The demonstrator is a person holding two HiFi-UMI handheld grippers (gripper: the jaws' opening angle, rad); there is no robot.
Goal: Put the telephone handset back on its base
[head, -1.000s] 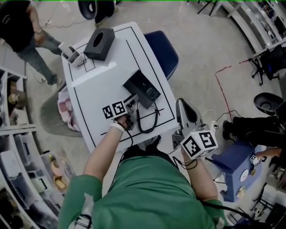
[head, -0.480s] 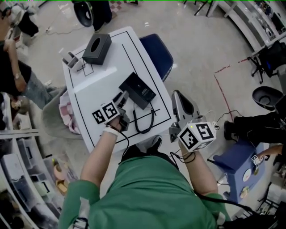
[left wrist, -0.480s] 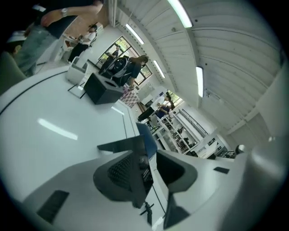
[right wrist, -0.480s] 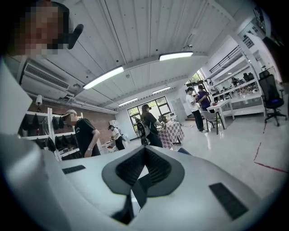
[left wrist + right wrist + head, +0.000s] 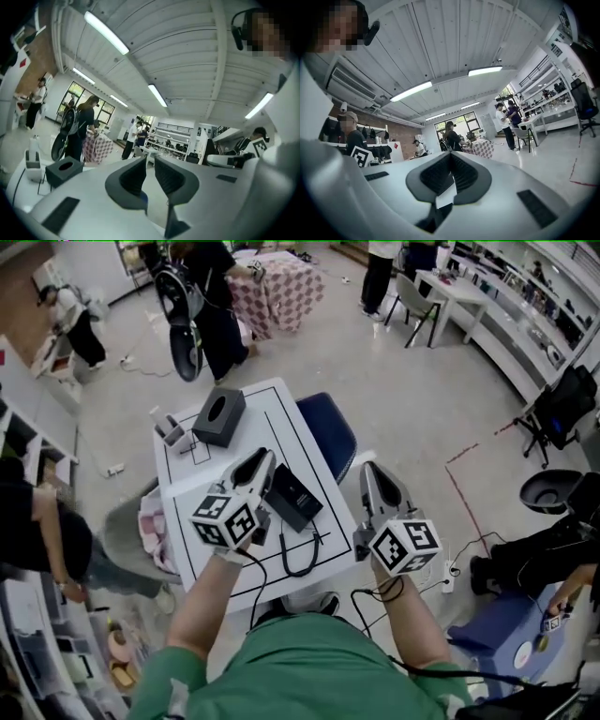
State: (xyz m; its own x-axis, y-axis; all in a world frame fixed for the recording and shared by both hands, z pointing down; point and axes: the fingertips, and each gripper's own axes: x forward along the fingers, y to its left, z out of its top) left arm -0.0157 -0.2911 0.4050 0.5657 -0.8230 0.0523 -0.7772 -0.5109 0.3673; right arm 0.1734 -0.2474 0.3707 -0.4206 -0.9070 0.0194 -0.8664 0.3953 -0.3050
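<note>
The black telephone (image 5: 294, 499) lies on the white table (image 5: 248, 418), its cord (image 5: 302, 561) looping toward the near edge. I cannot tell the handset from the base. My left gripper (image 5: 260, 461) is lifted above the table just left of the phone and points up and away. Its jaws are closing, a narrow gap still shows, and nothing is between them (image 5: 150, 171). Off the table's right edge, my right gripper (image 5: 368, 474) is also raised; its jaws are shut and empty (image 5: 450, 172). Both gripper views look out across the room, not at the phone.
A black tissue box (image 5: 218, 416) and a small grey holder (image 5: 170, 431) stand at the table's far left. A blue chair (image 5: 330, 432) sits behind the right edge, a pink bundle (image 5: 155, 521) on a seat to the left. Several people stand around the room.
My left gripper has come away from the phone's near left corner and risen, tilting upward. The right gripper has lifted too. The head view now takes in more of the room.
</note>
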